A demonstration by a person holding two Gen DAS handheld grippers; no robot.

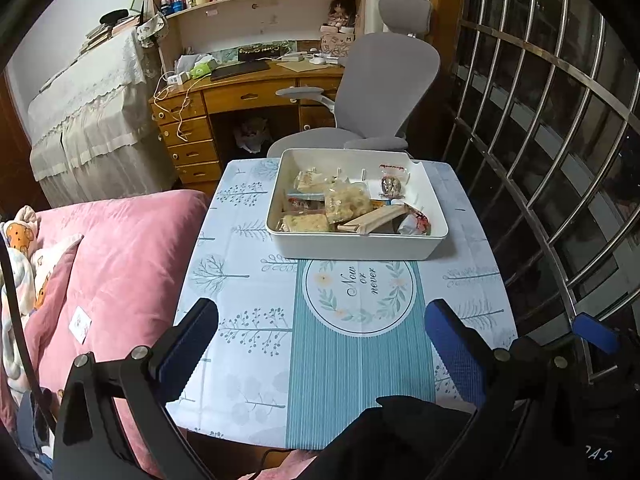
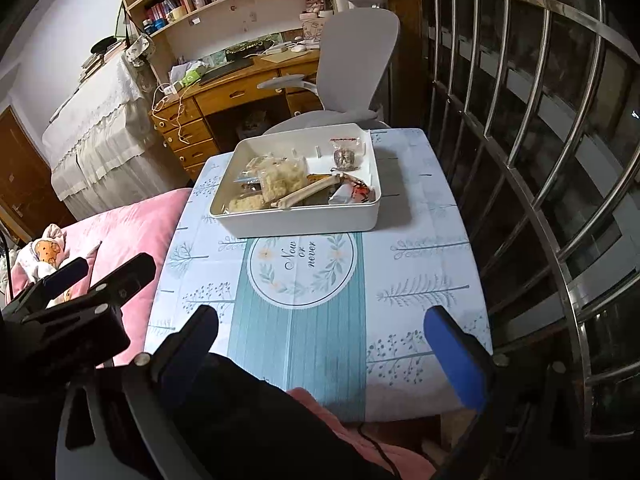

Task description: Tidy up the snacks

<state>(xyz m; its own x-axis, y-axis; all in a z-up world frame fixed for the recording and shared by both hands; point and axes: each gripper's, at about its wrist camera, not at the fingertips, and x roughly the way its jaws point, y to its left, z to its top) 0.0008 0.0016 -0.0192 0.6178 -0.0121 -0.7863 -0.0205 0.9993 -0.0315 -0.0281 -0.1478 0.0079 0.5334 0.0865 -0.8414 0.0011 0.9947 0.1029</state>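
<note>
A white plastic bin (image 1: 352, 246) (image 2: 304, 220) stands on the far half of a small table with a blue tree-print cloth (image 1: 248, 280) (image 2: 408, 280). It holds several wrapped snacks: a clear bag of pale crackers (image 1: 346, 200) (image 2: 282, 178), a long beige pack (image 1: 372, 218) (image 2: 308, 194), a small clear bag of nuts (image 1: 391, 186) (image 2: 346, 157). My left gripper (image 1: 320, 340) is open and empty over the table's near edge. My right gripper (image 2: 320, 340) is open and empty, also at the near edge; the left gripper shows at its left (image 2: 100, 276).
A pink quilt (image 1: 120, 264) (image 2: 132, 220) lies against the table's left side. A grey office chair (image 1: 384, 80) (image 2: 352, 48) and a wooden desk (image 1: 240, 96) stand behind the table. Metal window bars (image 1: 540, 140) (image 2: 540, 140) run along the right.
</note>
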